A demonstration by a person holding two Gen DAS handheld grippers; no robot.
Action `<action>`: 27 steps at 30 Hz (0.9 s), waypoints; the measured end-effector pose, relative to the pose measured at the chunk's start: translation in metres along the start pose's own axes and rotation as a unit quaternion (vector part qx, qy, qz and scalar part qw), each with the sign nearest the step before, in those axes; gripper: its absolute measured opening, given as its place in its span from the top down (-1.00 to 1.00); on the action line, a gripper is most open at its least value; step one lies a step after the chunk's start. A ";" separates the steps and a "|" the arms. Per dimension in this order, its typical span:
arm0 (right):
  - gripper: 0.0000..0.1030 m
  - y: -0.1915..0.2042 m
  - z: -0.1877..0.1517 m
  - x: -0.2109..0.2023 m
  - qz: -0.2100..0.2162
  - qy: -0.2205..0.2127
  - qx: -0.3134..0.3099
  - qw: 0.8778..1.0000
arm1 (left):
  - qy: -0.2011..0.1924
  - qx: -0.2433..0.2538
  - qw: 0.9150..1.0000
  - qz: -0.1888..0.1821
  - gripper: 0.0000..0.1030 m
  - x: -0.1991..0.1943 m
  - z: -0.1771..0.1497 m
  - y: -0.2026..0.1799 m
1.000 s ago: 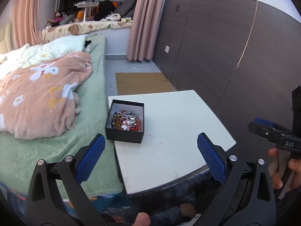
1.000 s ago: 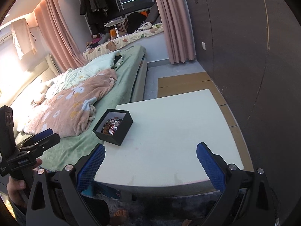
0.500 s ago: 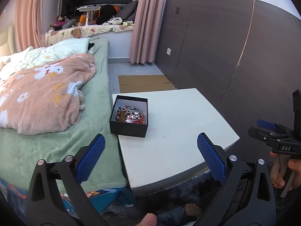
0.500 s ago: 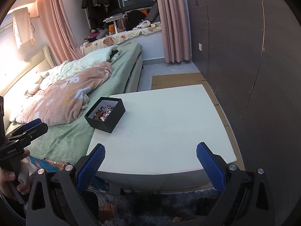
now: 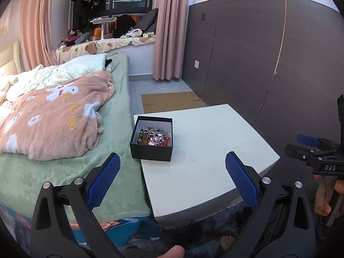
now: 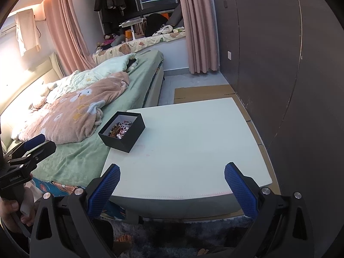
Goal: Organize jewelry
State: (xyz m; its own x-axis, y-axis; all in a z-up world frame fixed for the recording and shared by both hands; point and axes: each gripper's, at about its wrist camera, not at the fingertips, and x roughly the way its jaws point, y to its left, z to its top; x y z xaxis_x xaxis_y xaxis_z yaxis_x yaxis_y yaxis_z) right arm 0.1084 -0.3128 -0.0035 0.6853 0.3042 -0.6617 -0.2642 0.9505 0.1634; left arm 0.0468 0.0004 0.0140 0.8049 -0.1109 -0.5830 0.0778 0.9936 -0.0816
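Observation:
A black open box (image 5: 151, 138) (image 6: 122, 131) sits at the left edge of a white low table (image 5: 210, 150) (image 6: 189, 142). Inside it lies a tangle of jewelry (image 5: 154, 137) (image 6: 120, 129): beads, silver rings, red pieces. My left gripper (image 5: 172, 172) is open and empty, hovering in front of the table's near edge, well short of the box. My right gripper (image 6: 172, 180) is also open and empty, held over the near edge of the table. Each gripper shows at the edge of the other's view, held by a hand (image 6: 13, 210).
A bed (image 5: 64, 150) with a green sheet and a pink flowered blanket (image 5: 49, 116) adjoins the table's left side. A dark panelled wall (image 5: 268, 64) runs along the right. Flattened cardboard (image 5: 172, 102) lies on the floor beyond the table. Bare feet (image 6: 124, 239) rest on a dark rug below.
Both views have shifted a little. The box now sits slightly nearer in each view. Both grippers have stayed open and empty.

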 end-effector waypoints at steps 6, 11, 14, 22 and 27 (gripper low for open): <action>-0.85 -0.002 0.001 0.000 0.000 -0.001 0.005 1.000 | -0.008 -0.001 1.000 0.000 -0.90 -0.003 -0.001 0.000; -0.85 -0.003 0.000 0.000 0.001 -0.002 0.007 1.000 | -0.008 -0.005 1.000 -0.003 -0.90 -0.003 0.000 0.002; -0.85 -0.004 0.001 0.000 0.002 -0.002 0.007 1.000 | -0.008 -0.006 1.000 -0.003 -0.90 -0.002 0.000 0.003; -0.85 -0.004 0.001 0.000 0.002 -0.002 0.007 1.000 | -0.007 -0.008 1.000 -0.005 -0.90 -0.002 0.001 0.003; -0.85 -0.004 0.001 0.000 0.002 -0.002 0.008 1.000 | -0.009 -0.007 1.000 -0.007 -0.90 -0.002 0.002 0.004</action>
State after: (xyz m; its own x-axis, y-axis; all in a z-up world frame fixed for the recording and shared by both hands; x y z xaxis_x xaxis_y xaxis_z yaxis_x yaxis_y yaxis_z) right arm 0.1104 -0.3169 -0.0034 0.6867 0.3081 -0.6585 -0.2563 0.9502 0.1772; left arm 0.0463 0.0044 0.0163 0.8140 -0.1240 -0.5675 0.0805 0.9916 -0.1012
